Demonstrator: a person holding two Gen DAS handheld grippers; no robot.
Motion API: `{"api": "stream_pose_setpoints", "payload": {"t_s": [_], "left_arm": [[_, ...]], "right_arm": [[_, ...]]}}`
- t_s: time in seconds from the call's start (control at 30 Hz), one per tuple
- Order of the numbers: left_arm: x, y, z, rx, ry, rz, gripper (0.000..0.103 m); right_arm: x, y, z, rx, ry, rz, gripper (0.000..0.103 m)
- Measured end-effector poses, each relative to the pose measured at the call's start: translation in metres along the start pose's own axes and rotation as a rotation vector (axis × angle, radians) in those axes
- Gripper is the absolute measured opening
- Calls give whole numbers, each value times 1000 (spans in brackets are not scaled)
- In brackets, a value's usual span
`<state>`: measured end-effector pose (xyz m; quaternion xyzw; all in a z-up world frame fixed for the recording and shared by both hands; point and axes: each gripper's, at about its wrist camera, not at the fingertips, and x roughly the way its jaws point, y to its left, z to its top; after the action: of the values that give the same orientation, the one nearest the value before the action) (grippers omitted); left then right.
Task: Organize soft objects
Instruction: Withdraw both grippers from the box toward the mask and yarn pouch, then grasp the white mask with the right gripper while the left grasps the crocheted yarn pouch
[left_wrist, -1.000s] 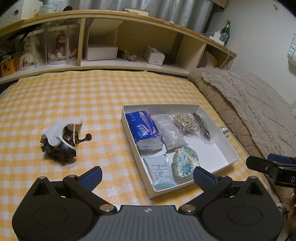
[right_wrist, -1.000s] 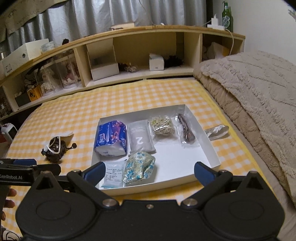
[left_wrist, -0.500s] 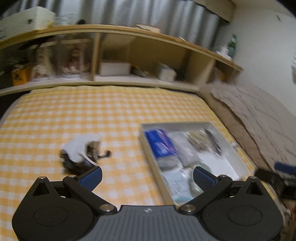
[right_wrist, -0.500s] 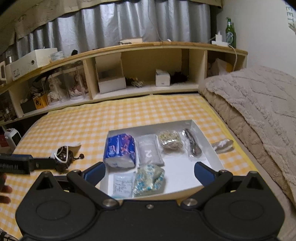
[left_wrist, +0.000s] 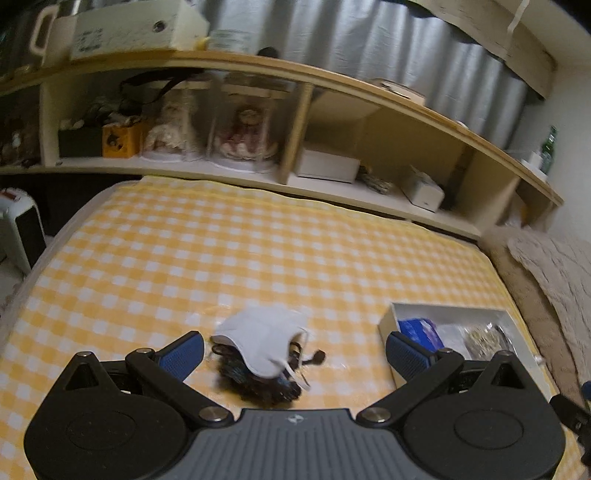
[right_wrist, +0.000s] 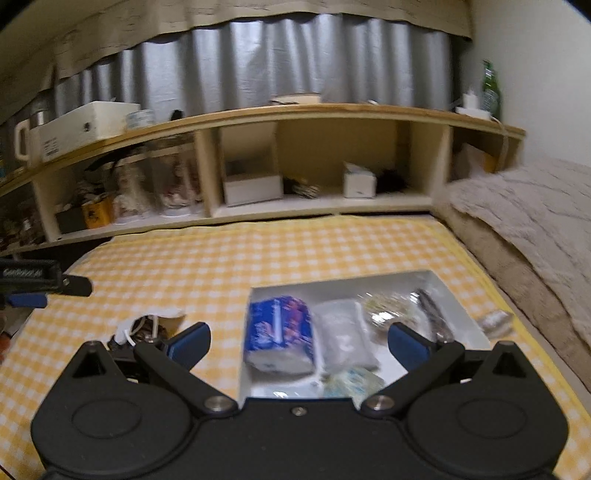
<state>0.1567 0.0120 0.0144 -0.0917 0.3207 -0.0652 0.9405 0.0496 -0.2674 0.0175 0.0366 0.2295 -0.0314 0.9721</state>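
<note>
Left hand-held gripper (left_wrist: 294, 353) has swung over to the mask (left_wrist: 263, 332), jaws wide.

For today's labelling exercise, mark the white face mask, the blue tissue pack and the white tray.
white face mask (left_wrist: 260, 334), left wrist view, middle of its fabric.
blue tissue pack (right_wrist: 279, 328), right wrist view, its top face.
white tray (right_wrist: 463, 321), right wrist view, bare floor.

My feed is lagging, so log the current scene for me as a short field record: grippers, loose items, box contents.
left gripper: open, empty, aimed at the pile
right gripper: open, empty, over the box
loose pile: white face mask draped on a dark tangled bundle, on the yellow checked cloth
white shallow box: blue tissue pack, grey pouch, other small packets
</note>
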Motion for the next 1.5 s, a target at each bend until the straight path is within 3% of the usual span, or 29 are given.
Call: {"api": "stream_pose_setpoints", "payload": {"t_s": [0.2, 0.43, 0.57, 0.73, 0.87, 1.1, 1.2, 1.27, 1.3, 1.5], "left_arm": [[21, 19, 7, 2, 19, 12, 103], [44, 37, 4, 139, 103, -3, 103], [62, 44, -6, 186, 164, -58, 103], [85, 42, -18, 253, 237, -126, 103], [103, 42, -24, 252, 273, -150, 101], [118, 53, -27, 210, 298, -176, 89], [121, 59, -27, 170, 307, -187, 82], [124, 61, -27, 157, 318, -190, 79], [124, 62, -27, 152, 321, -191, 76], [128, 66, -28, 121, 314, -176, 66]], "right_arm": [[35, 18, 11, 12, 5, 72, 103], [81, 43, 31, 55, 56, 158, 103], [107, 69, 40, 3, 76, 188, 103], [144, 105, 49, -87, 144, 307, 102], [175, 139, 47, -195, 215, 375, 83], [219, 187, 33, -331, 312, 480, 75], [236, 202, 22, -382, 373, 511, 61], [248, 207, 17, -407, 415, 498, 46], [251, 207, 14, -411, 428, 490, 45], [249, 190, 20, -313, 396, 497, 12]]}}
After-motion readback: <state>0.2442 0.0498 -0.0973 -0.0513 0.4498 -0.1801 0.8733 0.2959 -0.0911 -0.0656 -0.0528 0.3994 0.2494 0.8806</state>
